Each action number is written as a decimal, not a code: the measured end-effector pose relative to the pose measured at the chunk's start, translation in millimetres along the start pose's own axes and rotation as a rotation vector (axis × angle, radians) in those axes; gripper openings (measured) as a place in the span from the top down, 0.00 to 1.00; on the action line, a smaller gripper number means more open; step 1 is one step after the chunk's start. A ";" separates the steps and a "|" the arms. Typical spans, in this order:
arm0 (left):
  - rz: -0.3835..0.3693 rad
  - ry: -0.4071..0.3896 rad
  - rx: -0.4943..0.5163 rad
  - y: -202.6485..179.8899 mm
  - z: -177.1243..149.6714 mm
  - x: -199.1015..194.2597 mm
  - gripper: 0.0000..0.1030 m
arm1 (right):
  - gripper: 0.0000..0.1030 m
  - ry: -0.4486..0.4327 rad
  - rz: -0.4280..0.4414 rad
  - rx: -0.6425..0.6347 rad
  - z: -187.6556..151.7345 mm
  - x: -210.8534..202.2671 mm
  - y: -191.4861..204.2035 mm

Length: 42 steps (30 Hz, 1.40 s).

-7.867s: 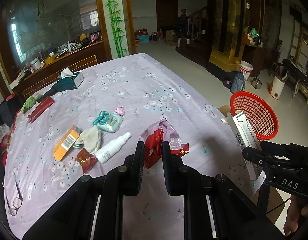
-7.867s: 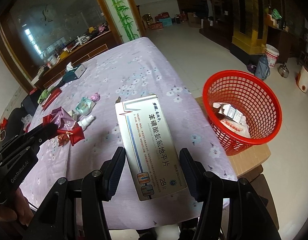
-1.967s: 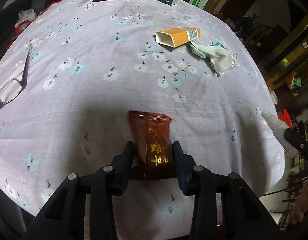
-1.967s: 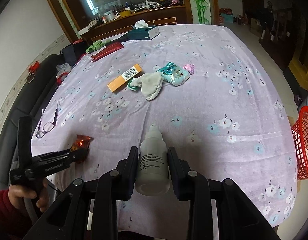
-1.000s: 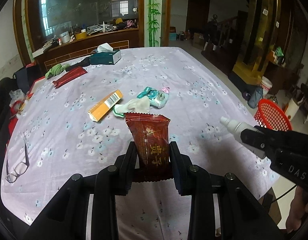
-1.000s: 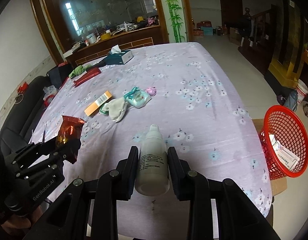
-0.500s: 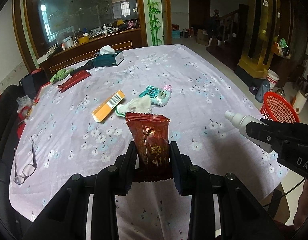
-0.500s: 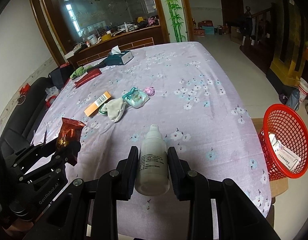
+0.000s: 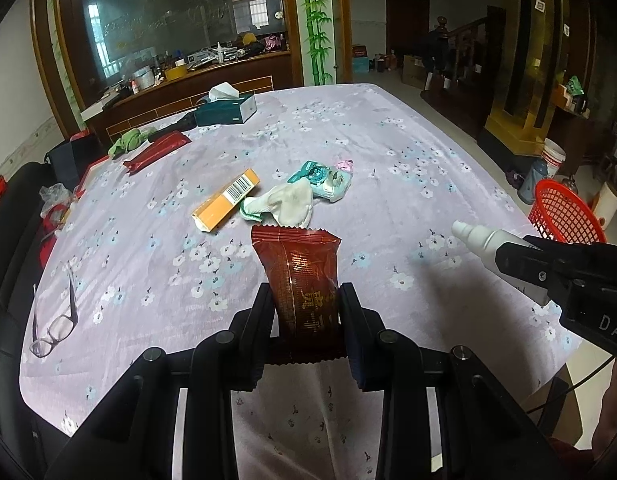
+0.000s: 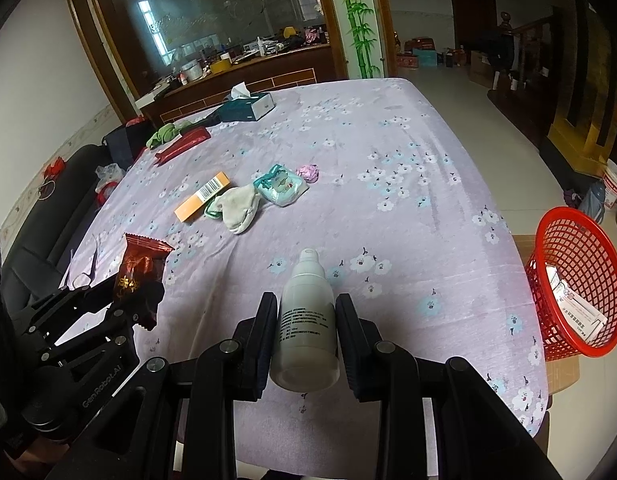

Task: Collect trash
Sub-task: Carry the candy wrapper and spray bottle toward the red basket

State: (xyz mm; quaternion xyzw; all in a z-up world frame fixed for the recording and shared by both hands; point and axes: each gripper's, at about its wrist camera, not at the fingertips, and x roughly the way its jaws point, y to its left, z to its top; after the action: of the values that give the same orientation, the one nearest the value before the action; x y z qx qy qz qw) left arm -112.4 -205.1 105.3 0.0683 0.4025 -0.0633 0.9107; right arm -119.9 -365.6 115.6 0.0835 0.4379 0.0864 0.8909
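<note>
Jaws of the left gripper (image 9: 306, 316) pinch a red snack wrapper (image 9: 300, 280) upright by its lower half; jaws of the right gripper (image 10: 306, 330) clamp a white spray bottle (image 10: 306, 316) around its body, nozzle forward. Both loads ride clear above the counter (image 10: 408, 208), likely for carrying. Red basket (image 10: 576, 280) waits off the right edge, already holding boxes. Orange box (image 9: 226, 200), sock (image 9: 286, 202), teal packet (image 9: 322, 178) remain on the cloth.

Table (image 9: 408, 152) holds orange box (image 9: 227, 199), sock (image 9: 286, 202), glasses (image 9: 54, 320), tissue box (image 9: 226, 111).
</note>
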 end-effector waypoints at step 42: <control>-0.137 0.010 0.150 -65.3 12.0 18.7 0.70 | 0.69 0.010 -0.145 0.173 -19.7 -22.0 -64.5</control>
State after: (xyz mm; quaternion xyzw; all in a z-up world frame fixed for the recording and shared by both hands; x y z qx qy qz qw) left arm -102.3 -272.5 94.6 0.1089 0.4049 -0.1550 0.8945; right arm -143.7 -431.7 106.1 0.1280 0.4531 -0.0159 0.8821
